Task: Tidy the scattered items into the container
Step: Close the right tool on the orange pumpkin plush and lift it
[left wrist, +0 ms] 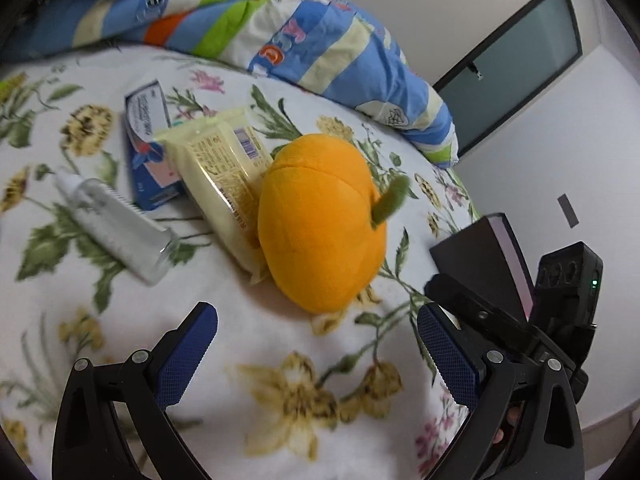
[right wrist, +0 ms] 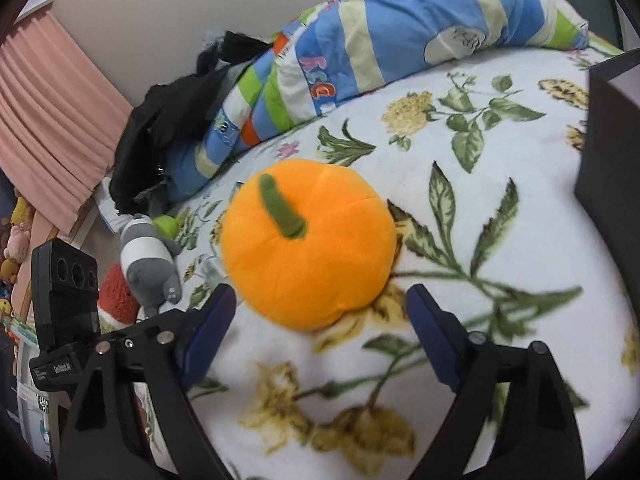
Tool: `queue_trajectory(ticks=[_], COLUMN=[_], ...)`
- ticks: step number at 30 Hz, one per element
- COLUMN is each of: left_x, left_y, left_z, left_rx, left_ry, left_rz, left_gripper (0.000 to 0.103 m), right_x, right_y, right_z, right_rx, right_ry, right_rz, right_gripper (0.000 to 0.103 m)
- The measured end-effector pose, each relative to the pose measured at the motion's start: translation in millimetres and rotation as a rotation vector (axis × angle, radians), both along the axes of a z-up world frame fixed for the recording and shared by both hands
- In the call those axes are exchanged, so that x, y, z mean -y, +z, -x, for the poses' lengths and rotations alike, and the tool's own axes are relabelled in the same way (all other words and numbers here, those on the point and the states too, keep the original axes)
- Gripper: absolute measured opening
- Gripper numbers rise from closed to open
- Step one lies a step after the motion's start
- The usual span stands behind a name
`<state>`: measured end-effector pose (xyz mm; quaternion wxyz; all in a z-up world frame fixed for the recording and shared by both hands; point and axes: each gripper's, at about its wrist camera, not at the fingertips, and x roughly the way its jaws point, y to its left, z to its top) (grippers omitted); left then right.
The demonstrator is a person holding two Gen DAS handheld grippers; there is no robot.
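While both cameras look down on the flowered bedspread (left wrist: 280,340), each one shows its own part:

Left view only, from left to right: a clear bottle (left wrist: 110,220) lying on its side, a blue packet (left wrist: 150,148), a pale yellow packet (left wrist: 224,176) that leans on the plush pumpkin (left wrist: 320,224).

Right view only: a pink curtain (right wrist: 52,128) far left, a grey striped plush toy (right wrist: 150,258) at the left edge of the bed, black clothing (right wrist: 172,128) far behind it.

Both views: the striped quilt (right wrist: 360,44) on the far side, and the dark container (left wrist: 486,256), right of the pumpkin.

Pumpkin: lies on the bedspread, just beyond the tips of the right gripper (right wrist: 322,340).

Left gripper (left wrist: 318,364): jaws wide, nothing between them.

Right gripper: jaws wide apart, pads not touching the pumpkin.

Cut off: only a corner of the container is visible in either view; its inside is hidden.

Hard to read: the print on both packets is blurred.
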<state>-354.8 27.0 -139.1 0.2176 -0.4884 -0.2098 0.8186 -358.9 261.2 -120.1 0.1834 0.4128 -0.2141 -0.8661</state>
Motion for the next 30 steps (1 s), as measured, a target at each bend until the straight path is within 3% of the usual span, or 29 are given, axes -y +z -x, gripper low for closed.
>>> queue_trajectory(ticks=[8,14,18,23,30], left_x=[-7.5,-19.4,-18.8,-23.6,-27.4], left_y=[-19.6,-19.6,-19.7,-30.2,-36.0], left_z=[36.7,46.5,49.3,61.2,66.1], left_rx=[0.012,-0.038,-0.067,-0.053,-0.068], left_ry=[-0.028,-0.052,-0.044,-0.057,-0.056], left_rz=[-0.04,-0.019,-0.039,-0.044,-0.055], left_gripper=[0.1,0.1,0.097,0.095,0.092], right_x=[-5.1,2.4,0.8,-2.4,-0.2], right_y=[-19.5,-16.0,-23.3,-40.9,-51.0], right_z=[41.4,59.3,73.2,89.6,95.5], right_rx=[0.03,-0.007,0.016,0.091,0.111], right_ry=[0.02,0.029,0.038,0.051,0.065], right_rz=[0.068,0.057,0.094,0.174,0.268], right_gripper=[0.088,0.088,0.088,0.096,0.092])
